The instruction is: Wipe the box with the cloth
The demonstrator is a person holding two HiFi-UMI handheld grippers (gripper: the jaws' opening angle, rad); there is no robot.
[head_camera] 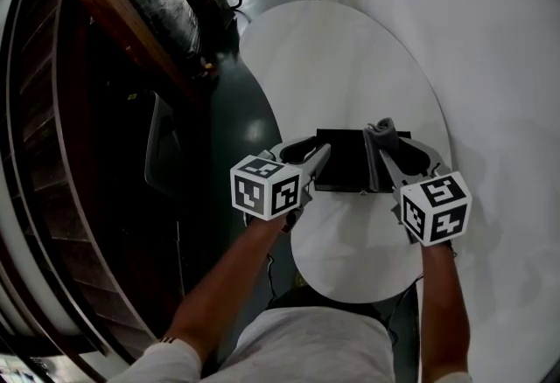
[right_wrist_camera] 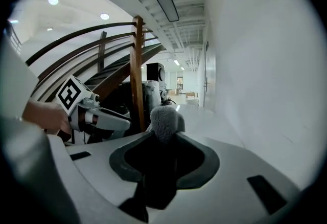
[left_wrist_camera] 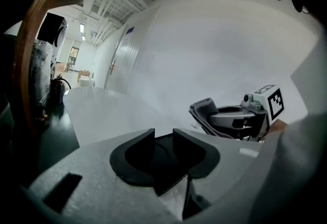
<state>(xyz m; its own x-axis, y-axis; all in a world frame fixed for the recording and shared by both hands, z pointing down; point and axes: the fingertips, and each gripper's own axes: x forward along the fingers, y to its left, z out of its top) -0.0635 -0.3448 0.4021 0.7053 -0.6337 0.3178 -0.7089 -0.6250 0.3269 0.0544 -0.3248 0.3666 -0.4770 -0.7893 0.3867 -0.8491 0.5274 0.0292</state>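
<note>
Tabletop: one, white and oval (head_camera: 350,66); its near edge is cut off behind the person's shirt (head_camera: 315,342).
Box: one, black and flat (head_camera: 350,161), at the near part of the tabletop, about midway between its left and right edges. Whether it rests on the surface or is held just clear of it cannot be told.
Cloth: one, grey (head_camera: 382,129), sticking up over the box's far right corner.
Grippers: two, the left gripper (head_camera: 322,158) at the box's left edge and the right gripper (head_camera: 383,150) over its right end.
Left jaws: part-way spread, pinching the box's left edge; the black of the box fills the gap between them.
Right jaws: pressed on the cloth, whose bunched tuft stands out past the tips.
Marker cubes: two, one on the left (head_camera: 265,186) and one on the right (head_camera: 435,208).
Hidden: the box's right end lies under the right gripper and the cloth. The rest of the cloth is lost between the jaws. The box's faces show no detail.
</note>
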